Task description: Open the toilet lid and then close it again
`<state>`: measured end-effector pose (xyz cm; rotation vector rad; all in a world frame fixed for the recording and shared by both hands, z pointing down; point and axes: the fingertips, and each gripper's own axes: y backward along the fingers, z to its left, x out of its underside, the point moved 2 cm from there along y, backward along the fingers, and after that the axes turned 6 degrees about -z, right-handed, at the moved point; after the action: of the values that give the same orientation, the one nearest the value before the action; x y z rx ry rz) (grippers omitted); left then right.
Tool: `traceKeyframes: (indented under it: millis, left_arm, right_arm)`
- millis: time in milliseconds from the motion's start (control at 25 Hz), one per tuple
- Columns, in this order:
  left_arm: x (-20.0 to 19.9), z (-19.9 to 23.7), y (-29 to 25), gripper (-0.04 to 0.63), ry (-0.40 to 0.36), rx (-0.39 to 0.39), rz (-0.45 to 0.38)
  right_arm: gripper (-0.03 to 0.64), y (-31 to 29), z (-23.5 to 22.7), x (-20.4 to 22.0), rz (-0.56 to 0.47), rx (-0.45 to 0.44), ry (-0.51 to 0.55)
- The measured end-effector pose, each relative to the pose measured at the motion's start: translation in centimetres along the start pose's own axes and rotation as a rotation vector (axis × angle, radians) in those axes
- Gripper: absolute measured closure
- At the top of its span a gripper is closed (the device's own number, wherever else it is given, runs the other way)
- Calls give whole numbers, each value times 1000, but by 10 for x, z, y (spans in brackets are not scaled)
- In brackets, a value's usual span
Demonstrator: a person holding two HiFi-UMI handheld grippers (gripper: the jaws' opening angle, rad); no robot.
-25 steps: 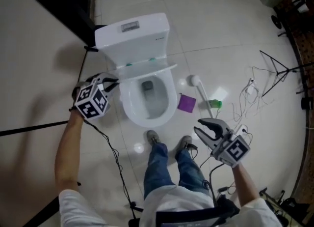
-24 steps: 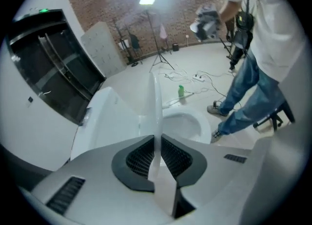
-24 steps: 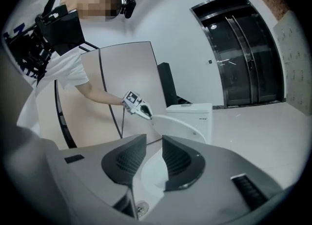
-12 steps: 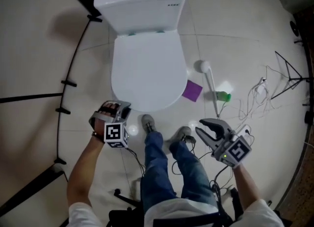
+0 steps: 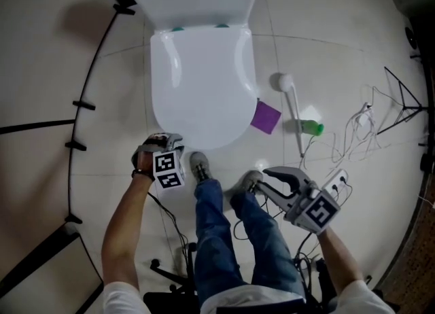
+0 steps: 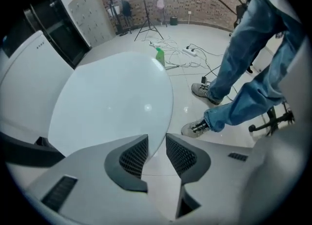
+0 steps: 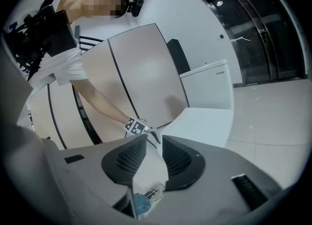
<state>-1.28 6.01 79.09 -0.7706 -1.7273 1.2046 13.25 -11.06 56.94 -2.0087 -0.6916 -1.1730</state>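
The head view looks steeply down on the toilet lid (image 5: pixel 200 85). The left gripper view looks close across it, and the right gripper view sees it sideways from farther off.

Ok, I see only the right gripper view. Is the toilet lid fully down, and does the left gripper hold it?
Observer: The head view shows the toilet lid lying flat, closed.
Operator: And the left gripper?
Observer: The left gripper has just been opening its jaws; they press on nothing, and the lid's rim shows beyond the gap.
Operator: Anything lying beside it?
Observer: Right of the lid lie a purple square, a white brush and a green bottle.
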Motion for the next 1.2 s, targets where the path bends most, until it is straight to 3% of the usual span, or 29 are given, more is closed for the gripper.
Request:
traceKeyframes:
  millis: [160,280,360,480,600,680,800,960,1200]
  left_arm:
    - [2,-2,-1,486,89,29,-49]
    - [-3,-14,18,486,137,-5,-131]
    - [-25,-19,52,486,217,-57,-247]
    - [-71,-15,125,486,425,-121,-470]
    - [-117,7,214,488,630,-205,-670]
    - [-146,27,276,488,715,-254,-796]
    - [-186,53,361,488,717,-318,-952]
    - [-228,73,453,488,666,-420,-1084]
    - [-278,55,503,488,600,-451,-1175]
  right_arm:
    - [509,-2,-3,1,7,14,-1]
    - [500,-4,-4,-10,2,14,35]
    - [500,-2,-4,-25,-1,19,57]
    - [500,6,-5,-59,-26,41,92]
    - [500,16,2,-110,-67,64,141]
    - [500,25,10,-147,-92,79,171]
    - [500,42,25,-198,-136,95,223]
    - [500,66,44,-248,-205,113,287]
    - [500,103,76,-284,-279,120,314]
